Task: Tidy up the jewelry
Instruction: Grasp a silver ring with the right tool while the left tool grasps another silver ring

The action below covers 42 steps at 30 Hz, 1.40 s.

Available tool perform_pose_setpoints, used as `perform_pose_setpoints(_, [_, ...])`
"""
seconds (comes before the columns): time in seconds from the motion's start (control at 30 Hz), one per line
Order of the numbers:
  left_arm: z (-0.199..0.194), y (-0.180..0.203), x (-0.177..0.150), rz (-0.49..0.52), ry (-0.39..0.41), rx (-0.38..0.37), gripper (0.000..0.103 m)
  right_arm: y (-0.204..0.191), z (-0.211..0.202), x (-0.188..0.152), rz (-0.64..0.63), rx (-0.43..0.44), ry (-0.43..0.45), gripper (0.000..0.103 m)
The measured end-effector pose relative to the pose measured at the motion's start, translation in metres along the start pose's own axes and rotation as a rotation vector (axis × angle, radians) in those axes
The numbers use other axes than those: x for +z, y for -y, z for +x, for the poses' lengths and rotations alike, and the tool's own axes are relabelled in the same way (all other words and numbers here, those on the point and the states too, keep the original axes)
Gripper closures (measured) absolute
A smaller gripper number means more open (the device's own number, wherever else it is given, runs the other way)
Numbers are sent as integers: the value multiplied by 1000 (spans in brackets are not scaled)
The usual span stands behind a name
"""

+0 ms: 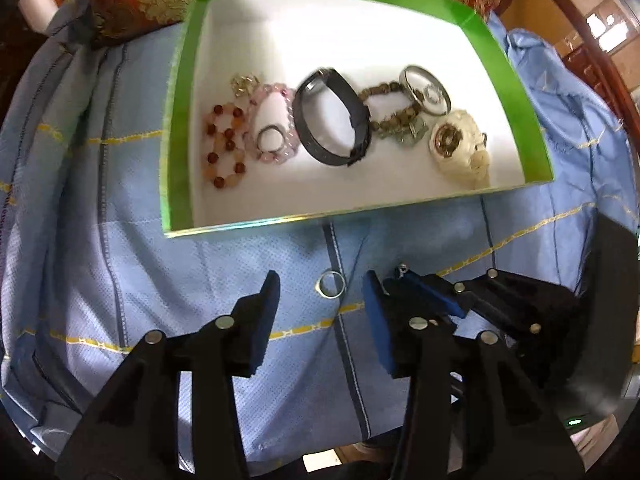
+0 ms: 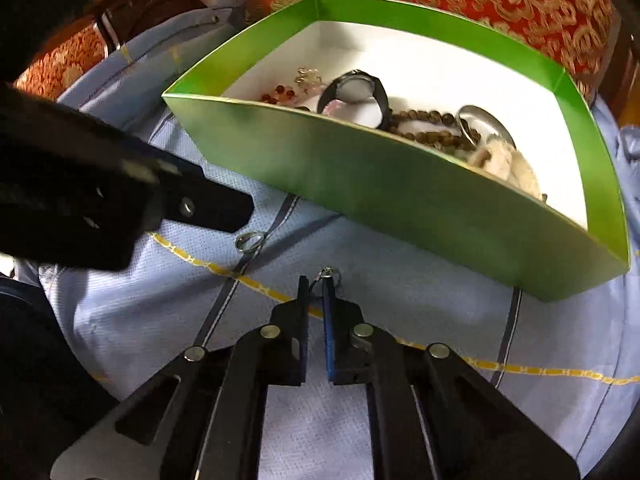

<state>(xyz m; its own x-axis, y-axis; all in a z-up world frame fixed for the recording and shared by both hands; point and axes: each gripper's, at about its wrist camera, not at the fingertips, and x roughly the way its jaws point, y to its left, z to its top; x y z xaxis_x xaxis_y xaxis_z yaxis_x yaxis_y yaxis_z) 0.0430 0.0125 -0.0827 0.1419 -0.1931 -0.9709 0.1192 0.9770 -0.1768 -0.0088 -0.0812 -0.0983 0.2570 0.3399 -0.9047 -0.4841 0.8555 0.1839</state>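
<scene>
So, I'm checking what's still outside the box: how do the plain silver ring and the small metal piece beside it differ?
The plain silver ring lies free on the blue cloth, between the left gripper's open jaws; the small metal piece sits pinched at the right gripper's shut tips. The ring is a full open hoop; the piece is smaller, half hidden. Both are outside the green box.

Box wall [image 2: 380, 192] hides bead bracelets [image 2: 280, 94] partly.

- Box [image 1: 176, 120]: green walls, white floor.
- Cloth [image 1: 140, 280]: pale blue, yellow lines, dark stripes.
- Cushion [image 2: 480, 0]: red, gold floral brocade.
- Watch strap [image 1: 320, 136]: black.
- Bead bracelet [image 1: 224, 148]: red and orange.
</scene>
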Motion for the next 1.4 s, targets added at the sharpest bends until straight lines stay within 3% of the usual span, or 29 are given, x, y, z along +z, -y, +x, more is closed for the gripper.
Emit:
perform_pose_setpoints(0.33, [36, 8, 0, 12, -63, 56, 72, 20, -12, -22, 71, -8, -8, 96])
perform_pose_setpoints(0.5, [35, 3, 1, -18, -51, 52, 74, 30, -14, -23, 104, 3, -9, 78])
perform_pose_setpoints(0.6, [30, -6, 1, -32, -41, 62, 74, 29, -19, -26, 96, -5, 1, 78])
perform_pose_setpoints(0.73, [24, -24, 3, -92, -18, 151, 74, 25, -23, -25, 90, 3, 7, 78])
perform_pose_setpoints(0.83, [22, -31, 2, -113, -18, 124, 74, 19, -20, -19, 79, 0, 7, 78])
perform_pose_setpoints(1.0, [19, -15, -2, -48, -5, 50, 73, 14, -16, -12, 65, -9, 14, 78])
perform_pose_setpoints(1.2, [39, -2, -5, -26, -39, 90, 75, 8, -4, -2, 39, -36, 3, 78])
perform_pose_setpoints(1.27, [39, -2, -6, -26, -37, 106, 83, 8, 0, 0, 39, -45, 4, 78])
perform_pose_setpoints(1.4, [42, -5, -5, -29, -34, 104, 84, 7, 2, 2, 37, -51, 6, 78])
